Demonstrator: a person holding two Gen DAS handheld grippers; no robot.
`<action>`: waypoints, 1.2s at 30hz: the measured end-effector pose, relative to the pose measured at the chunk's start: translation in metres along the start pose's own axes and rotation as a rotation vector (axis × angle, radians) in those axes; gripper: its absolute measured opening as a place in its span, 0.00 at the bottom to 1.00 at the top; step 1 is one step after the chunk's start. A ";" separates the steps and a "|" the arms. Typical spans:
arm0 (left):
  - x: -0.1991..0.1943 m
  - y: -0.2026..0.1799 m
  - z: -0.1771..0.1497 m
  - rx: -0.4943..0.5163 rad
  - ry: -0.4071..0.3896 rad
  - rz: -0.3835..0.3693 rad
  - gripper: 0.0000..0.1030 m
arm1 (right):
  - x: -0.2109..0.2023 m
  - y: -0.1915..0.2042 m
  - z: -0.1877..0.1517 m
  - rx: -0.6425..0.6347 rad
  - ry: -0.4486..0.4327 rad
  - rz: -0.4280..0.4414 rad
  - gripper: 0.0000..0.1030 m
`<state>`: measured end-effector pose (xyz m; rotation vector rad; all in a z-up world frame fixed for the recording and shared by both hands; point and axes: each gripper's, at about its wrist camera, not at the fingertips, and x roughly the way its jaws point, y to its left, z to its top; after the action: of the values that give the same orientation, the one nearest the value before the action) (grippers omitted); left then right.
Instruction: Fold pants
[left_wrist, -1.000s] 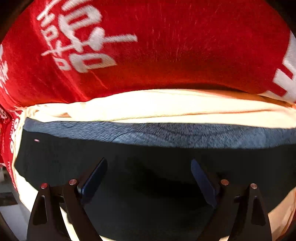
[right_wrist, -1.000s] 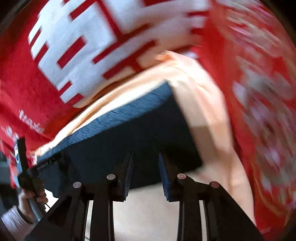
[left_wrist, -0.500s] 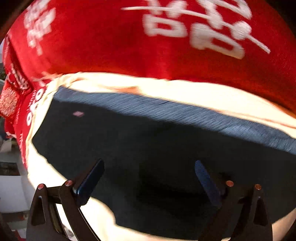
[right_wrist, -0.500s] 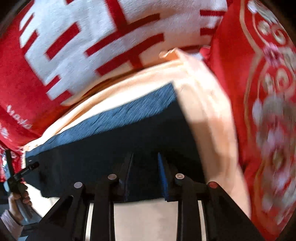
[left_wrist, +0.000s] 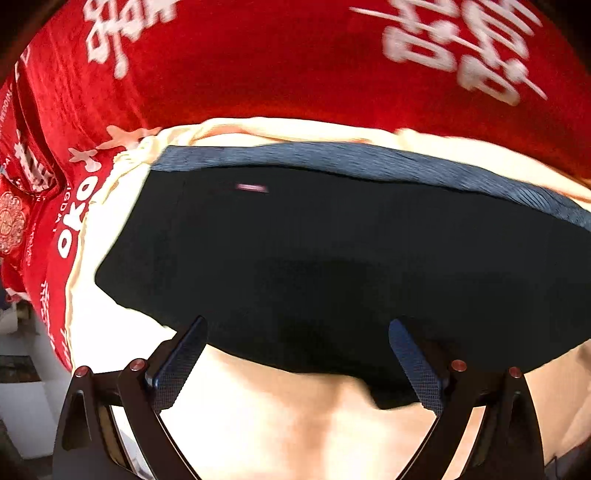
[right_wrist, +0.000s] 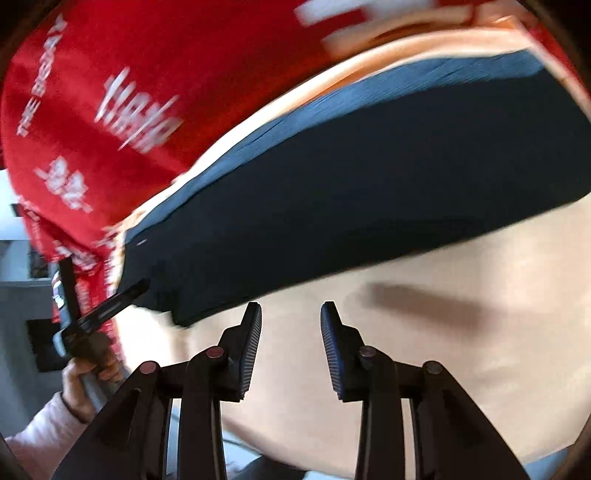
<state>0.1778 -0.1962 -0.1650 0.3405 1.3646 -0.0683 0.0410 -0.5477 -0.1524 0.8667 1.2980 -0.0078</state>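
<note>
The pants (left_wrist: 332, 251), dark and folded into a flat slab with a ribbed waistband along the far edge, lie on a cream sheet (left_wrist: 280, 413) that covers a red cloth (left_wrist: 258, 66) with white lettering. The left tongs (left_wrist: 295, 354) are spread wide at the pants' near edge, holding nothing. The right tongs (right_wrist: 291, 339) are parted and empty over bare sheet just beside the pants (right_wrist: 369, 177).

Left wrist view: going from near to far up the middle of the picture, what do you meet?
Left gripper, open and empty → pale cream sheet → dark folded pants → their grey-blue ribbed band → a strip of the cream sheet again → red blanket with white lettering.
</note>
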 end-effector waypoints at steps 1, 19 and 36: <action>0.003 0.012 0.003 0.002 -0.008 0.003 0.96 | 0.004 0.004 -0.008 -0.001 0.007 0.022 0.39; 0.086 0.150 0.021 -0.014 -0.052 -0.069 1.00 | 0.157 0.096 -0.056 0.064 0.011 0.172 0.41; 0.054 0.151 0.022 0.071 -0.083 -0.090 1.00 | 0.136 0.125 -0.066 -0.058 0.114 0.065 0.15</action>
<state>0.2465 -0.0508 -0.1839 0.3320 1.2966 -0.2037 0.0870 -0.3627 -0.1975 0.8692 1.3685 0.1320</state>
